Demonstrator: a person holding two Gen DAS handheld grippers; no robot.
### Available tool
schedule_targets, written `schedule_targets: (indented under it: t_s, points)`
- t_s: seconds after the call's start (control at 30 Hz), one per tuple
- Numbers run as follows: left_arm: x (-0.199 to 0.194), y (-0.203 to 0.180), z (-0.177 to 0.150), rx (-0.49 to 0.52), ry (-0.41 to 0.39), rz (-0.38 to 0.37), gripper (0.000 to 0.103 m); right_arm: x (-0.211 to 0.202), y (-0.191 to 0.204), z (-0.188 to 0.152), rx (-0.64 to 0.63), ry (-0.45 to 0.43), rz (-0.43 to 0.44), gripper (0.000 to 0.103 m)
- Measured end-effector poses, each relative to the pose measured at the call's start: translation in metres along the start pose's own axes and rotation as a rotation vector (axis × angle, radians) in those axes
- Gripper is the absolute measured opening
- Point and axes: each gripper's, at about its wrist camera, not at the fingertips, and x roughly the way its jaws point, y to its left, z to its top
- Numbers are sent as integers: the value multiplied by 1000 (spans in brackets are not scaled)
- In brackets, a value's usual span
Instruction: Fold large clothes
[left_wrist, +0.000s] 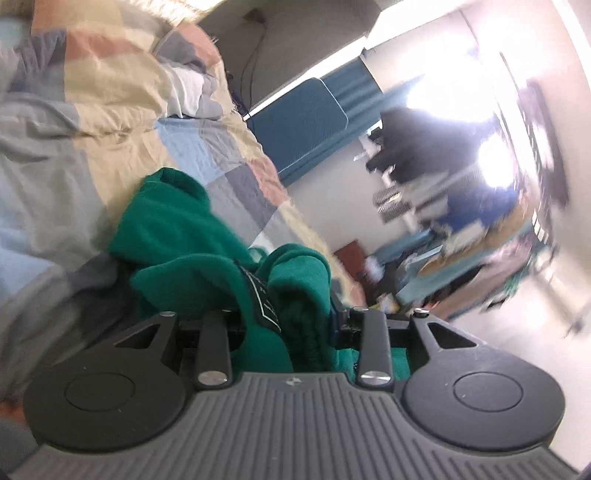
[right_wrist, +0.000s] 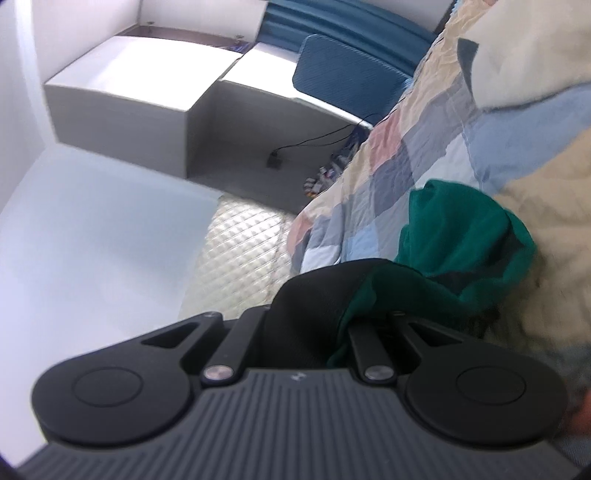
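A large green garment (left_wrist: 177, 236) lies bunched on a patchwork quilt (left_wrist: 110, 122), and part of it is lifted off the bed. My left gripper (left_wrist: 291, 314) is shut on a thick wad of the green cloth, which carries a black label (left_wrist: 264, 299). The cloth hides its fingertips. In the right wrist view the same garment (right_wrist: 454, 236) trails away from my right gripper (right_wrist: 317, 314) onto the quilt (right_wrist: 406, 155). That gripper is shut on a fold where a black part (right_wrist: 314, 288) meets the green.
A blue padded board (left_wrist: 303, 118) stands past the bed. Cluttered shelves (left_wrist: 443, 221) line the bright far side of the room. White cabinets (right_wrist: 147, 92), a black cable with a plug (right_wrist: 275, 160) and the quilted mattress side (right_wrist: 240, 240) lie beside the bed.
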Motion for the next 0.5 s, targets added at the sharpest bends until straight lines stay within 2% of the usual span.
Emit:
schedule_targets:
  t_s: [0.23,0.33,0.5]
  points:
    - [87,21,74,-87,-44,39,40,85,-12,45,92,-50,-116,9]
    - [128,45,100,-122,-49,50,41,124,-33,60,164,-64,-149,10]
    - [192,87,125,-136,-11,59,43,173,-74,79,198,-65,-192,10]
